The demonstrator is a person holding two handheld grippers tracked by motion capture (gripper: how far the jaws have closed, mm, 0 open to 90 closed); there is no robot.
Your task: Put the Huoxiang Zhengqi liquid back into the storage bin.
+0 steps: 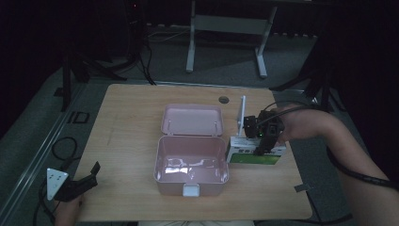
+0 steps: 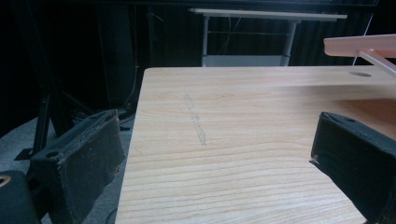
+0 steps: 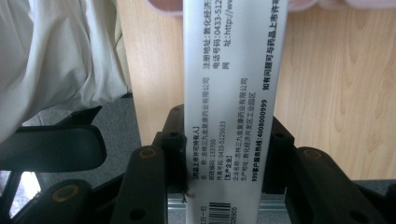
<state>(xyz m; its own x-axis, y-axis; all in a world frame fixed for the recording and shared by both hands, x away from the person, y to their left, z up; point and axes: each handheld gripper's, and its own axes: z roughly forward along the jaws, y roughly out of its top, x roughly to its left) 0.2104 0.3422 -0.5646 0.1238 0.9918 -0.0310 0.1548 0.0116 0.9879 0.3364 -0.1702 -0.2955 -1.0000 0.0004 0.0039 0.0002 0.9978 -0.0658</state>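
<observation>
An open pink plastic box (image 1: 161, 155) stands mid-table, empty, with its lid (image 1: 193, 120) laid back behind it. Just right of it is a white and green carton (image 1: 240, 153), and my right gripper (image 1: 260, 150) is shut on it from the right. In the right gripper view the carton's white printed face (image 3: 229, 70) runs up between the black fingers (image 3: 173, 140), which press its two sides. My left gripper (image 1: 94, 172) rests at the table's front left corner, jaws open and nothing between them (image 2: 217, 135).
The wooden table (image 1: 127, 122) has a round cable hole (image 1: 224, 100) behind the lid. A thin white upright strip (image 1: 241, 115) rises just behind the carton. The pink lid's edge (image 2: 359, 44) juts in at the upper right of the left gripper view. Desk legs stand on the floor beyond.
</observation>
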